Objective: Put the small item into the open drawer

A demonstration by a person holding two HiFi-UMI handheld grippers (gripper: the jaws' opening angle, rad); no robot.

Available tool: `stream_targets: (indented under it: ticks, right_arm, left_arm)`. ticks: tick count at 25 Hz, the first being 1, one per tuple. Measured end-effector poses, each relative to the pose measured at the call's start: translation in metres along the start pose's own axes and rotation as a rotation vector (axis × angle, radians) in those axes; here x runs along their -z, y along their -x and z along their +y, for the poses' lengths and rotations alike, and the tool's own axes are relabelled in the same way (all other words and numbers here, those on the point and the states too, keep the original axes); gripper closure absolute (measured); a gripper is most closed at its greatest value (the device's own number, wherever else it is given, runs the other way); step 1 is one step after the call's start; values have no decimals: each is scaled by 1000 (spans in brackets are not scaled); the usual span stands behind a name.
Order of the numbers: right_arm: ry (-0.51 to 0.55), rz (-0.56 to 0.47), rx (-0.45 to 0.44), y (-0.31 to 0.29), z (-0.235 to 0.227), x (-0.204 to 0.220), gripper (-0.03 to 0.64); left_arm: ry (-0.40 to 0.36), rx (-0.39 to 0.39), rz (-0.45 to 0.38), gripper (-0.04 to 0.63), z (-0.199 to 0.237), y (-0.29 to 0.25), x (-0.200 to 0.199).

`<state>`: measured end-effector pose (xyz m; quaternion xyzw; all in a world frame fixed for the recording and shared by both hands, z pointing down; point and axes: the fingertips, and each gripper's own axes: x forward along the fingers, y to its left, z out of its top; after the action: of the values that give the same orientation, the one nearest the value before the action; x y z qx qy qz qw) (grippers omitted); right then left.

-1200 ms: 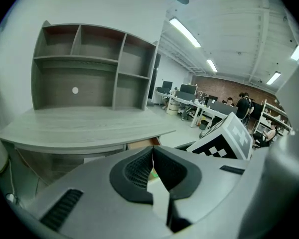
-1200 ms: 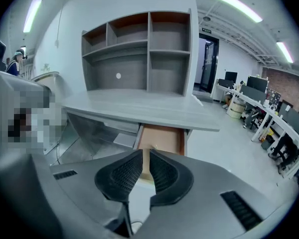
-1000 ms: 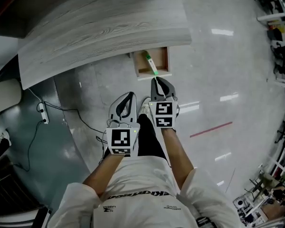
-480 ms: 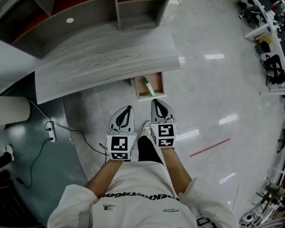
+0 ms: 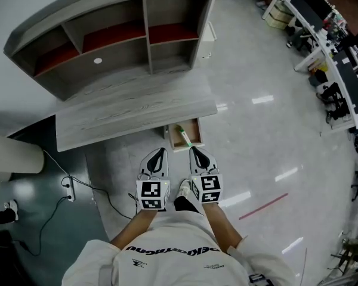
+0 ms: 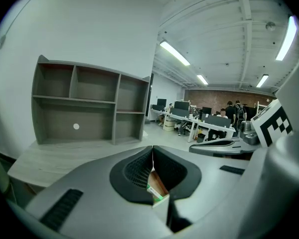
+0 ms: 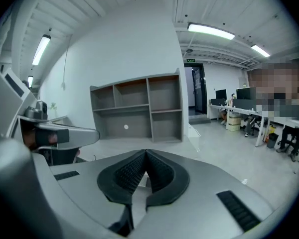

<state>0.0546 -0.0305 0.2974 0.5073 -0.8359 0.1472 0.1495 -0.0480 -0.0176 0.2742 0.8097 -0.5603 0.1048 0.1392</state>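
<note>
Only overhead: drawer (image 5: pixel 194 130) beneath desk (image 5: pixel 131 109) edge.

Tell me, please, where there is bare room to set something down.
The desktop is bare from the shelf unit to its front edge. The drawer is crowded: the item lies along its middle, leaving narrow strips.
</note>
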Motion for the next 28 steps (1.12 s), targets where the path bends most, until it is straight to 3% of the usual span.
stream_targets:
  ticks: [13, 28]
  right_arm:
    - [-4, -135, -20, 37, 15, -60, 584]
    - [-6, -209, 41, 57, -10, -81, 584]
  left_arm:
    - [-35, 46, -92, 578, -19, 17, -47]
    - [-73, 75, -129, 578, -36, 10, -67]
